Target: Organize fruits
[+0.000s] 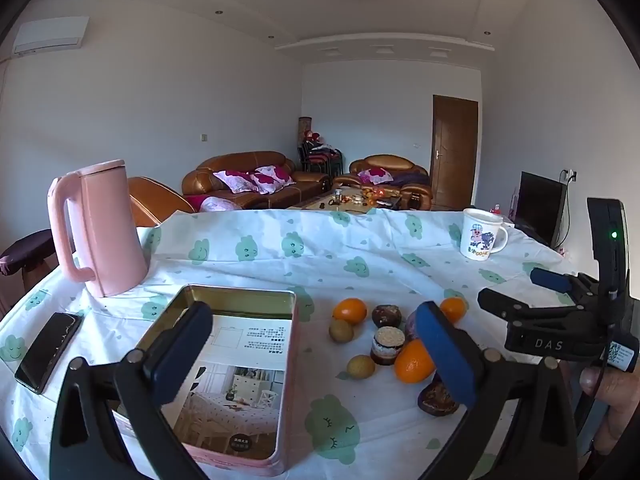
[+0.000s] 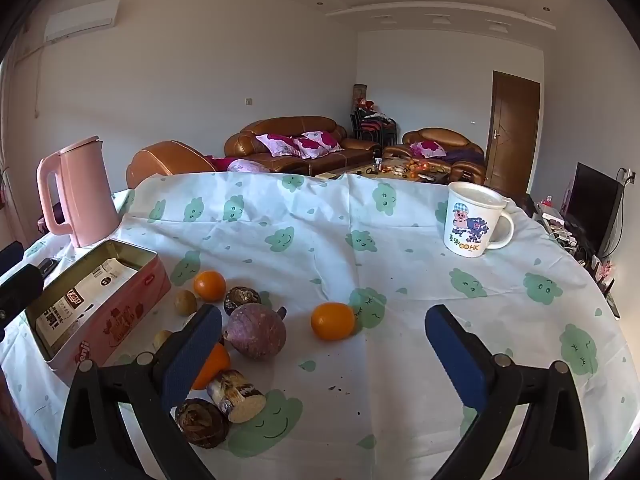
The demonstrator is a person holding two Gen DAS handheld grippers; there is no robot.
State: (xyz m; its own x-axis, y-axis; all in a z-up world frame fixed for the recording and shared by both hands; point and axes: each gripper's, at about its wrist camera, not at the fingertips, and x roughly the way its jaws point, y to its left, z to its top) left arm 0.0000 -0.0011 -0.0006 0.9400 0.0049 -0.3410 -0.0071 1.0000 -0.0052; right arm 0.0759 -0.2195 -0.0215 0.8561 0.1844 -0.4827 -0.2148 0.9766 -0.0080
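Both pairs of jaws stand spread wide and hold nothing. The left gripper [image 1: 316,356] hovers low over the bench, its left pad in front of the pink tin [image 1: 224,368] and its right pad above the fruit cluster, probably placed to steady the tin or take the nearest piece. The right gripper [image 2: 324,360] hangs over bare cloth with the fruit off its left pad, so it looks poised to swing in rather than committed to a grasp. The fruit lies loose on the bench [image 2: 360,240] just right of the tin: a large purple fruit [image 2: 256,332], an orange [image 2: 333,321] apart on the cloth, another orange [image 2: 210,285] nearer the tin, small brownish-green fruits [image 2: 185,302] and dark wrinkled ones [image 2: 200,422]. The tin sits open with only a printed card inside, seemingly the intended container, and nothing is sorted yet. A pink kettle [image 2: 80,196] and a cartoon mug [image 2: 472,220] stand well apart, out of the working area.
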